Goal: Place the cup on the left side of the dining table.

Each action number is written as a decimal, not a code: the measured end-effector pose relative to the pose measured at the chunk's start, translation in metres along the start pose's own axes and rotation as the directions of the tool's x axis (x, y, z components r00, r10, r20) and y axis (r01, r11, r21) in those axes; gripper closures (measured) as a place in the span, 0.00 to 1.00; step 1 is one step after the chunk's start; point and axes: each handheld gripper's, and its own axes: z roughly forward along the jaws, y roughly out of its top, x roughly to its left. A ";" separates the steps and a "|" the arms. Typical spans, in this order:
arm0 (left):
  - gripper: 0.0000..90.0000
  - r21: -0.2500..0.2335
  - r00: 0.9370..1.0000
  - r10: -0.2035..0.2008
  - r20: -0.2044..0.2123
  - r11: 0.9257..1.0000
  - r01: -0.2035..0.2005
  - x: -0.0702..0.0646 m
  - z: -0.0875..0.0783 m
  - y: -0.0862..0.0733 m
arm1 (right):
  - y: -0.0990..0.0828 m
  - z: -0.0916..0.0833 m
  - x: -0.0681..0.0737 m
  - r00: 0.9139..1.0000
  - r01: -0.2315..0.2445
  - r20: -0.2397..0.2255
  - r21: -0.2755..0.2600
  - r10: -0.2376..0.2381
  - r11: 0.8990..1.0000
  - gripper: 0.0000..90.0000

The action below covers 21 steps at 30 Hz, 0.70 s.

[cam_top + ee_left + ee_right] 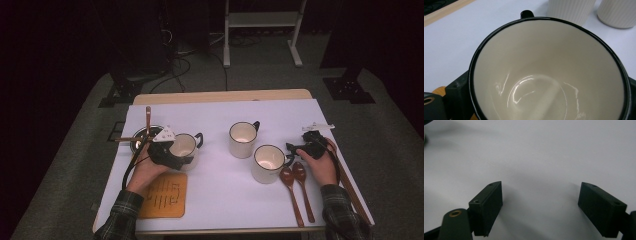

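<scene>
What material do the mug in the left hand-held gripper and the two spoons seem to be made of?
The mug looks like enamelled metal or glazed ceramic: glossy cream inside with bright reflections, a thin black rim and a black handle. Which of the two, the look leaves open. The two spoons look like wood with a dark reddish-brown, slightly shiny finish.

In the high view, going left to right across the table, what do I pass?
Metal bowl → left gripper around the left mug → middle mug → front mug → two wooden spoons → right gripper
</scene>
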 end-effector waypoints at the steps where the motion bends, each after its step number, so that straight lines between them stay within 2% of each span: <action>1: 0.03 -0.004 1.000 0.001 -0.001 1.000 -0.001 0.000 0.000 0.000 | 0.000 0.000 0.000 1.000 -0.001 0.000 0.000 0.001 1.000 0.20; 7: 0.00 -0.008 1.000 0.002 -0.021 1.000 -0.002 -0.001 -0.005 0.000 | 0.000 0.000 0.000 1.000 -0.001 0.000 0.000 0.001 1.000 0.20; 15: 0.00 -0.019 1.000 -0.006 -0.016 1.000 0.006 -0.002 -0.011 -0.003 | 0.000 0.000 0.000 1.000 -0.001 -0.001 0.000 0.001 1.000 0.20; 21: 0.00 0.006 1.000 -0.004 -0.016 1.000 0.004 -0.003 -0.014 -0.007 | 0.000 0.000 0.000 1.000 0.000 0.000 0.000 0.000 1.000 0.20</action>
